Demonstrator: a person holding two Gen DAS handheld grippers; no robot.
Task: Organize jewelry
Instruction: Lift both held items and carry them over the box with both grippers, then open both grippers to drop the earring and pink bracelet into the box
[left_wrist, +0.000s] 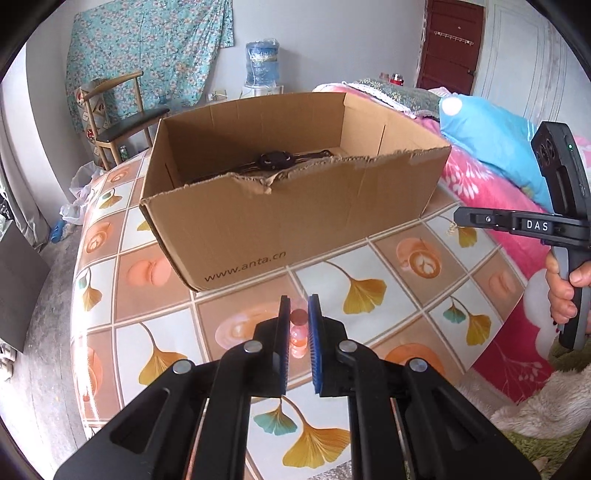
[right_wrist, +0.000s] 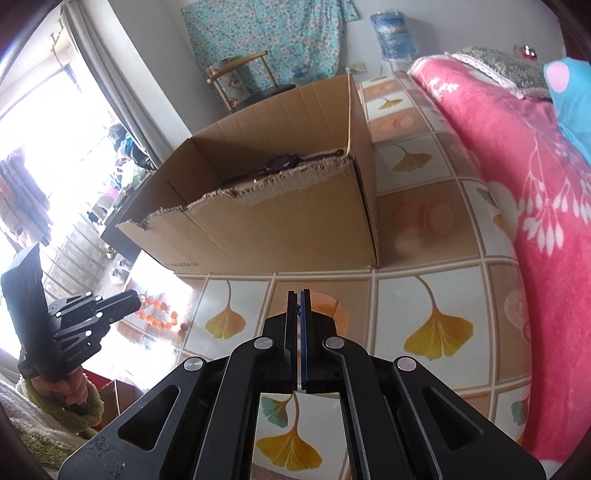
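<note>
My left gripper (left_wrist: 298, 301) is shut on a bracelet of pink-orange beads (left_wrist: 299, 332), which sits between its blue pads. In the right wrist view the bead bracelet (right_wrist: 157, 314) hangs in a loop from the left gripper (right_wrist: 138, 297) above the table's left edge. My right gripper (right_wrist: 298, 293) is shut, with a small thin dark piece of jewelry (right_wrist: 297, 310) pinched between the pads. From the left wrist view the right gripper (left_wrist: 458, 216) hovers right of the cardboard box (left_wrist: 295, 229), a tiny glinting bit dangling below its tip. A dark watch (left_wrist: 275, 159) lies inside the box.
The open box (right_wrist: 295, 229) has a torn front rim and stands on a table with a ginkgo-leaf cloth (left_wrist: 362, 288). A pink blanket (right_wrist: 535, 184) and blue pillow (left_wrist: 491, 136) border the right side. A chair (left_wrist: 122, 118) and water dispenser (left_wrist: 262, 62) stand behind.
</note>
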